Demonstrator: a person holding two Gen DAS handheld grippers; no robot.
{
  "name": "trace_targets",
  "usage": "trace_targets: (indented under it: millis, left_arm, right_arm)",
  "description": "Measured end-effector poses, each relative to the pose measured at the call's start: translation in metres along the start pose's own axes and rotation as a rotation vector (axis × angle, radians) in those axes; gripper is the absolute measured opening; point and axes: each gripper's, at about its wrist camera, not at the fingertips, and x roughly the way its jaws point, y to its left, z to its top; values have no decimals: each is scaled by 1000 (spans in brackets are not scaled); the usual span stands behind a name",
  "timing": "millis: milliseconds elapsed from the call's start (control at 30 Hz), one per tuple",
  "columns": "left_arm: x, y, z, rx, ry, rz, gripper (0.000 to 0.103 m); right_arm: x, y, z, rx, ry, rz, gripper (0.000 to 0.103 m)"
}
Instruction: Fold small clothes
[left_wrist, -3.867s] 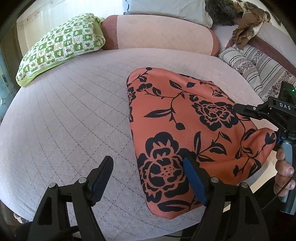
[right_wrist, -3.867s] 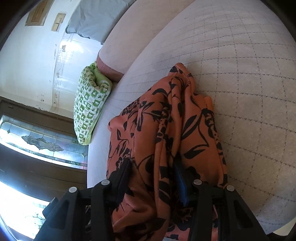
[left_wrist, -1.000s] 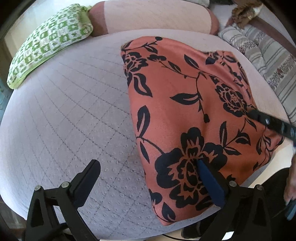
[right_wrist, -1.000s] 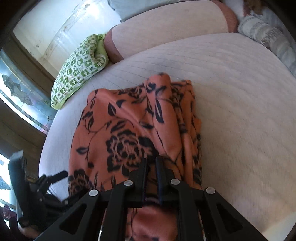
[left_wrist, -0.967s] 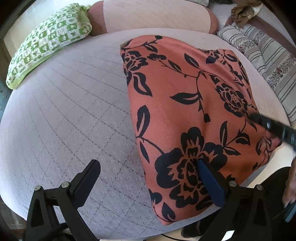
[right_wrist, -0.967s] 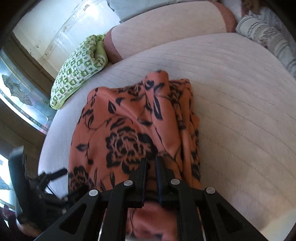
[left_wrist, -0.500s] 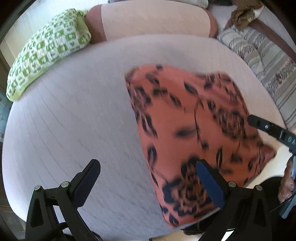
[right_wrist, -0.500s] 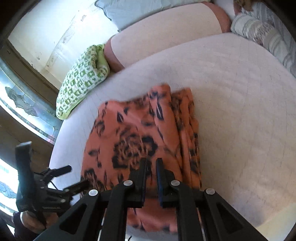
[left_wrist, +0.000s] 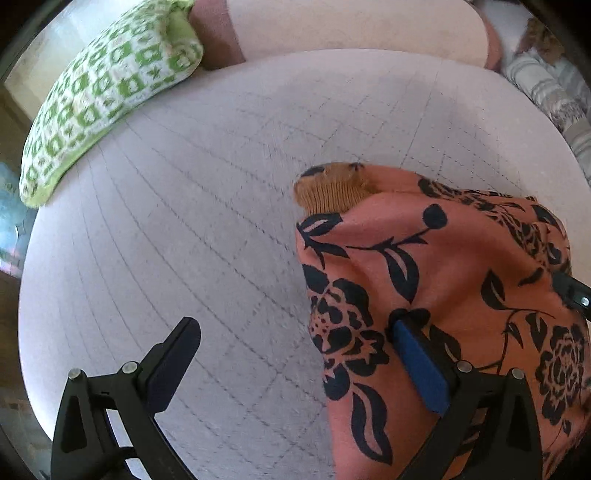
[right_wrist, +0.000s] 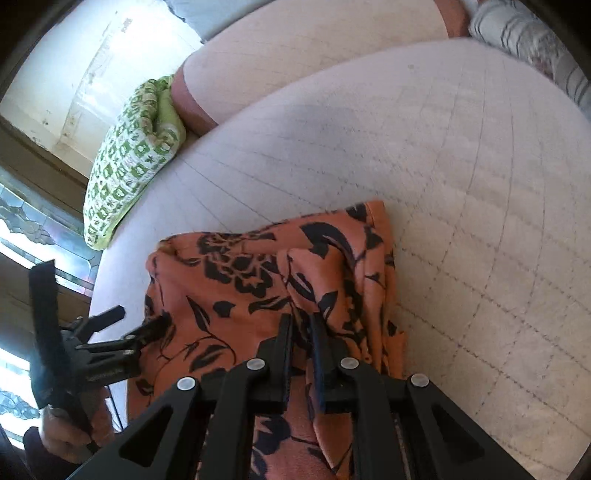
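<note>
Fingers (right_wrist: 284, 347) of the right gripper (right_wrist: 300, 354) pinch the garment (right_wrist: 240, 295); left gripper (left_wrist: 291, 362) fingers gape apart at its 9 o'clock edge on the bed (left_wrist: 166, 221).

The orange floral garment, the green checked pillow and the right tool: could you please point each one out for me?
orange floral garment (left_wrist: 454, 258): left wrist view, smooth upper panel.
green checked pillow (right_wrist: 129, 162): right wrist view, patterned face.
right tool (right_wrist: 301, 328): right wrist view, between fingertips pinching the fabric.

The left wrist view looks down and forward across the quilted mattress (left_wrist: 192, 206) from its near edge, close in. The right wrist view, equally close, faces likewise; both share the floral garment (left_wrist: 461, 266) and green-checked pillow (right_wrist: 129, 158).
</note>
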Motion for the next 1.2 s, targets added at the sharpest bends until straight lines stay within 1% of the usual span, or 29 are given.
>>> trace_targets:
  millis: [100,167,200,267,333,400,467,533,600,633,667,733,800,867,933,967,1100,1167,1200]
  left_arm:
    - [-16,4,-9,-24,-19,-27,103]
    - [-33,7,-19,-23,-46,-53,103]
    - [-43,7,-28,-15,-66,-71,103]
    - [-57,3,-44,13,-84,-96,103]
    - [-68,-4,-63,51,-93,-115,103]
    - [-71,-8,-80,84,-103,-125,103]
    - [-73,-18,-99,124,-98,-128,103]
    - [-66,-27,-116,163,-85,-125,103]
    - [-62,-26,-124,134,-93,-142,103]
    - [-59,-24,-124,124,-87,-148,103]
    - [-57,-23,-125,126,-83,-155,103]
    - [-56,-24,-128,144,-101,-157,103]
    - [-59,-26,-133,127,-97,-166,103]
    - [-68,-25,-138,90,-93,-177,103]
    - [-78,-23,-141,76,-112,-167,103]
    - [-82,-22,-142,77,-123,-159,103]
    - [-104,-19,-153,71,-173,-109,103]
    - [-110,-18,-156,65,-197,-88,103]
    - [-113,-21,-161,70,-206,-76,103]
  right_arm:
    - [-19,1,-7,-22,-44,22,12]
    - [-40,2,-20,-51,-79,36,12]
    - [-51,3,-29,-60,-90,53,12]
    - [-65,9,-43,-83,-91,83,13]
    - [-80,15,-59,-120,-98,85,13]
    - [-91,18,-79,-127,-101,89,13]
    - [-94,18,-98,-117,-78,117,13]
    - [-87,16,-114,-107,-21,97,13]
    - [-70,14,-129,-84,63,80,13]
    - [-64,15,-134,-86,89,80,14]
    - [-61,17,-138,-98,95,64,14]
    - [-61,26,-143,-144,70,12,14]
    - [-60,29,-145,-157,62,-9,14]
    - [-61,28,-143,-146,60,-6,13]
    - [-67,27,-138,-132,35,5,13]
    - [-72,29,-138,-134,13,5,13]
    - [-101,37,-140,-185,-130,-23,13]
    - [-109,36,-141,-175,-167,-32,13]
    - [-108,33,-139,-157,-161,-49,13]
